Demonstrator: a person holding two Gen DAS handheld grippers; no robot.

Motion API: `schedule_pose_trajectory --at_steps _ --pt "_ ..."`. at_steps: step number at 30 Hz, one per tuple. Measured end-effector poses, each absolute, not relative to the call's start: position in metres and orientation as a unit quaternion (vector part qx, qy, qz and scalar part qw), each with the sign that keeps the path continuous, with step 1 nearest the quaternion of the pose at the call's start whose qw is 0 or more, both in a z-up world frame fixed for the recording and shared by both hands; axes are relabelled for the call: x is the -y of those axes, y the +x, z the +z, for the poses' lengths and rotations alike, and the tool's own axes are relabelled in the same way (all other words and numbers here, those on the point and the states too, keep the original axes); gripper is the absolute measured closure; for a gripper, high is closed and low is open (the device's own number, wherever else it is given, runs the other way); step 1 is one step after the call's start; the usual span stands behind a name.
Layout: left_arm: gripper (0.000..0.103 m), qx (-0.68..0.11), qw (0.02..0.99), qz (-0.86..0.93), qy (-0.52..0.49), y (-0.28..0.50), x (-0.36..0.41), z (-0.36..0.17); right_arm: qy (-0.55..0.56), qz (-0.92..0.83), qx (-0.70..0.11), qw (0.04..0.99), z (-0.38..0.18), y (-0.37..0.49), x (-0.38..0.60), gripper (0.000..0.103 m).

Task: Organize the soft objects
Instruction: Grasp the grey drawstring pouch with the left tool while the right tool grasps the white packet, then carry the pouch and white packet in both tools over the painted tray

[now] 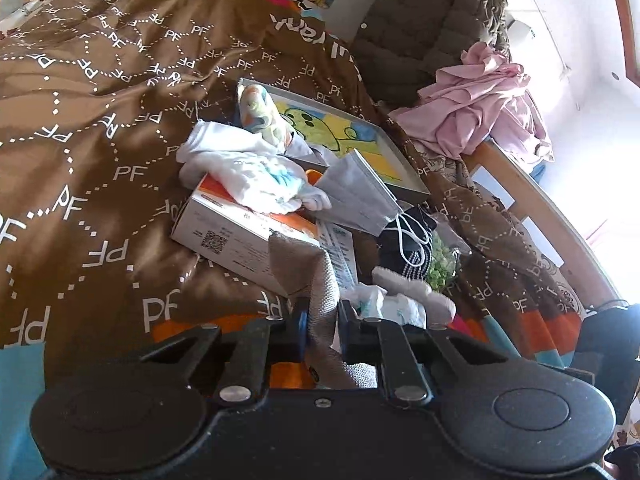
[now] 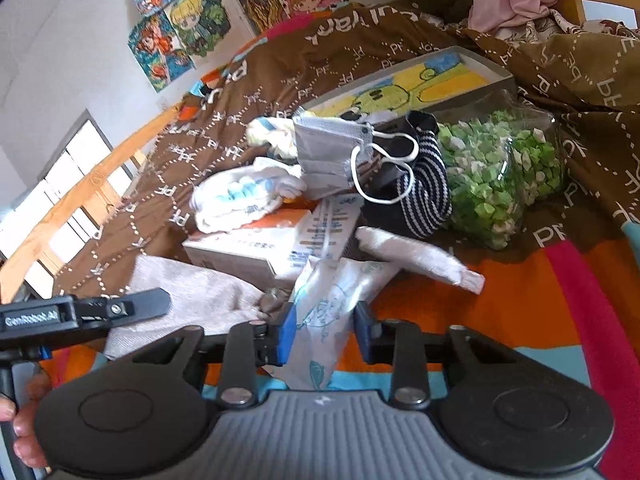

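Everything lies on the brown PF-print duvet (image 1: 100, 120), which covers most of both views. On it, from the big things down: a framed cartoon picture (image 1: 344, 136), a white and orange carton (image 1: 240, 232), a clear bag of green paper stars (image 2: 500, 176), a stack of grey face masks (image 2: 328, 148), a navy striped sock (image 2: 424, 196), a bundle of white socks with blue print (image 1: 256, 176), and a pale fuzzy sock (image 2: 420, 256) on the orange stripe.

My left gripper (image 1: 323, 328) is clenched on a beige knit sock (image 1: 320, 280), which stands up between the jaws just in front of the carton. My right gripper (image 2: 325, 332) straddles a white printed sock (image 2: 320, 312); the blue pads sit close to either side of it, but I cannot tell whether they are actually pinching it.

These socks should be nearly weightless and wholly limp — they will droop and fold wherever I let them hang, so I judge a hold near the cuff or mid-length best, with enough cloth between the pads that it does not slip out. Nothing here looks fragile save perhaps the picture frame beneath the masks.

Hard to make out: the far ends of both gripped socks are cut off under the gripper bodies, and the white bundle may be several socks — I cannot count them.
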State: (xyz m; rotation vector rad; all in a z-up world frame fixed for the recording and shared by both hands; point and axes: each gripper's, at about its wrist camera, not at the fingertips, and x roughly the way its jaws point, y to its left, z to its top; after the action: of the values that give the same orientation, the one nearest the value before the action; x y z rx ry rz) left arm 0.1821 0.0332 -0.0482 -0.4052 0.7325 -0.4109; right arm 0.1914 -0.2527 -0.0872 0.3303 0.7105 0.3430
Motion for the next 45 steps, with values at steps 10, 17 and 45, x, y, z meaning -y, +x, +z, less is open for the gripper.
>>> schedule_pose_trajectory --at_steps 10,17,45 --pt "0.091 -0.370 0.893 -0.195 -0.168 0.181 -0.027 -0.052 0.131 0.192 -0.345 0.909 -0.085 0.188 0.240 0.080" --pt "0.098 -0.364 0.900 -0.189 -0.144 0.174 -0.022 -0.042 0.069 0.190 -0.330 0.922 -0.082 0.178 0.226 0.093" --pt "0.099 -0.215 0.944 -0.176 -0.178 0.226 0.015 0.090 0.065 0.139 -0.131 0.979 0.019 0.203 0.278 0.096"
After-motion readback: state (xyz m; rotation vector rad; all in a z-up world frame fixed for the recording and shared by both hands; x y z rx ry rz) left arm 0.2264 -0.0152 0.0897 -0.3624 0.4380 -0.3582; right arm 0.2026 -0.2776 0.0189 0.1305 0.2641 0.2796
